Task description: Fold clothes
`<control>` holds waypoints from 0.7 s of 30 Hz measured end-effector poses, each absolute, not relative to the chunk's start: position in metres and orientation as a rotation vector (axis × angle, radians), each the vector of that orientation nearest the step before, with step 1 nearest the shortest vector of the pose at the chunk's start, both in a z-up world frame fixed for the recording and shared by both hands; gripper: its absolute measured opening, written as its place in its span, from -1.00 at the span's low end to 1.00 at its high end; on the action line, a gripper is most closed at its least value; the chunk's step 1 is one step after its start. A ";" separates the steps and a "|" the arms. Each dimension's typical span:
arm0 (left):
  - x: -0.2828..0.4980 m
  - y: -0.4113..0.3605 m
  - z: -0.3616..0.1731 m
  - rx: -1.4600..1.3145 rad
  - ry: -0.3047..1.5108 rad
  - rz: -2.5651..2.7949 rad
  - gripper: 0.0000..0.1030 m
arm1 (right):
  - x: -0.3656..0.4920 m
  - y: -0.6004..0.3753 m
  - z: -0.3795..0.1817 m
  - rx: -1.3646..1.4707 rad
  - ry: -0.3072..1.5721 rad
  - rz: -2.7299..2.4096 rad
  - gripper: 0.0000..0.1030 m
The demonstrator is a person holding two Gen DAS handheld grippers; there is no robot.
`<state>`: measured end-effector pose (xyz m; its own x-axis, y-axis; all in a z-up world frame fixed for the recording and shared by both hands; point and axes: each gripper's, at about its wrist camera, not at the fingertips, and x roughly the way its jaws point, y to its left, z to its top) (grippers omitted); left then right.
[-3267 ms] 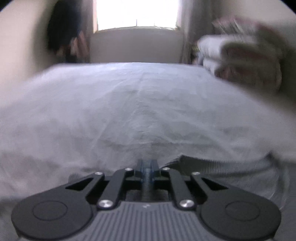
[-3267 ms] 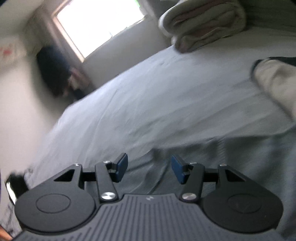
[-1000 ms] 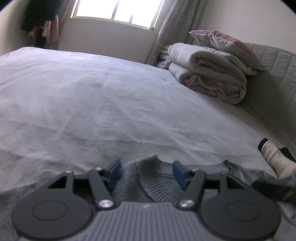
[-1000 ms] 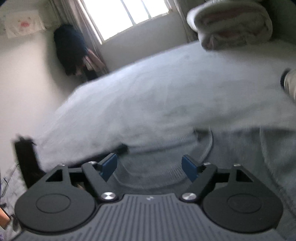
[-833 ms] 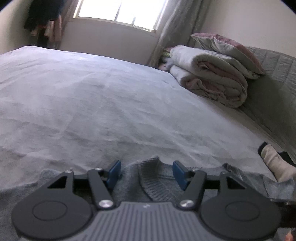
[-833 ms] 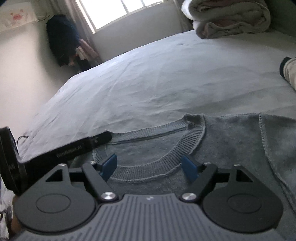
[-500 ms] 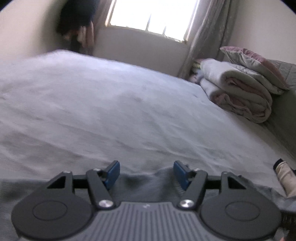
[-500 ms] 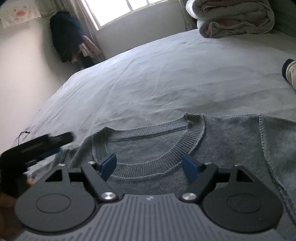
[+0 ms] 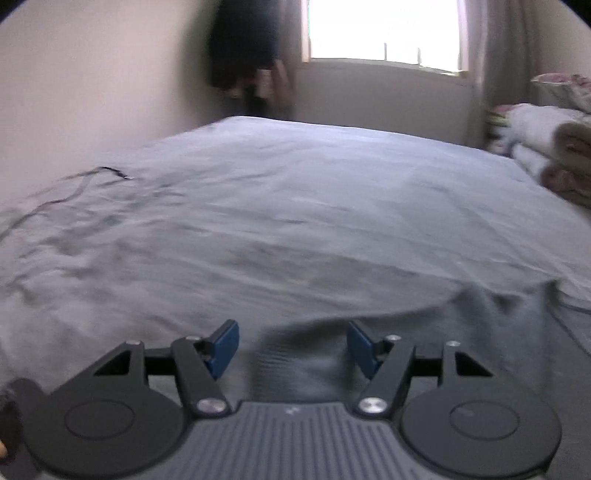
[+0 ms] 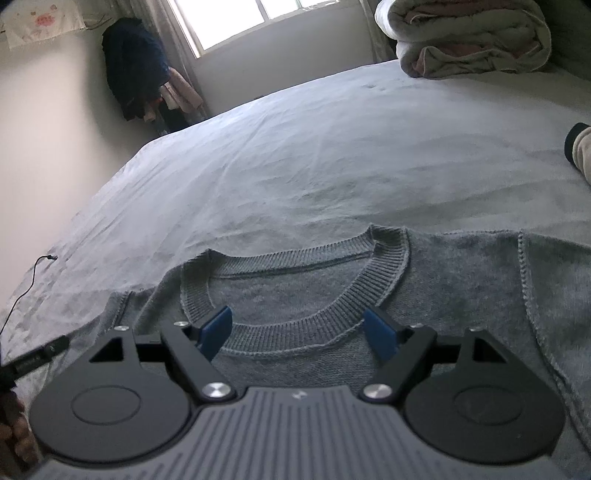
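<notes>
Bed sheet (image 10: 332,155) | grey sweater (image 10: 461,280) flat | folded quilt (image 10: 465,37) behind | both jaws apart, empty

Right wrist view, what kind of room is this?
Most likely a bedroom. A wide bed fills the view, a folded quilt sits at its far corner, and clothes hang beside the window. A grey sweater lies flat on the bed.

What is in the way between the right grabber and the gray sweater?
Nothing visible. The right gripper is open just above the sweater, at its collar. The sweater lies flat on the bed with nothing on top.
</notes>
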<state>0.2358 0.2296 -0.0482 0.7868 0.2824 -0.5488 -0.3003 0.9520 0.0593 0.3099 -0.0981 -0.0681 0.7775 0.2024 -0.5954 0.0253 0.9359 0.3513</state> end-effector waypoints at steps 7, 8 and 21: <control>0.239 0.232 -0.054 -0.011 0.637 0.254 -0.57 | 0.309 -0.093 -0.069 0.315 0.672 0.091 0.61; 0.239 0.228 -0.053 0.000 0.635 0.241 -0.87 | 0.310 -0.092 -0.070 0.314 0.671 0.090 0.61; 0.246 0.210 -0.048 0.255 0.642 0.371 -0.32 | 0.311 -0.091 -0.071 0.309 0.668 0.092 0.61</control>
<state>0.2458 0.2098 -0.0484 0.7388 0.4117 -0.5335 -0.2564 0.9039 0.3423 0.3112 -0.0915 -0.0707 0.7830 0.1819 -0.5948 0.0152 0.9504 0.3106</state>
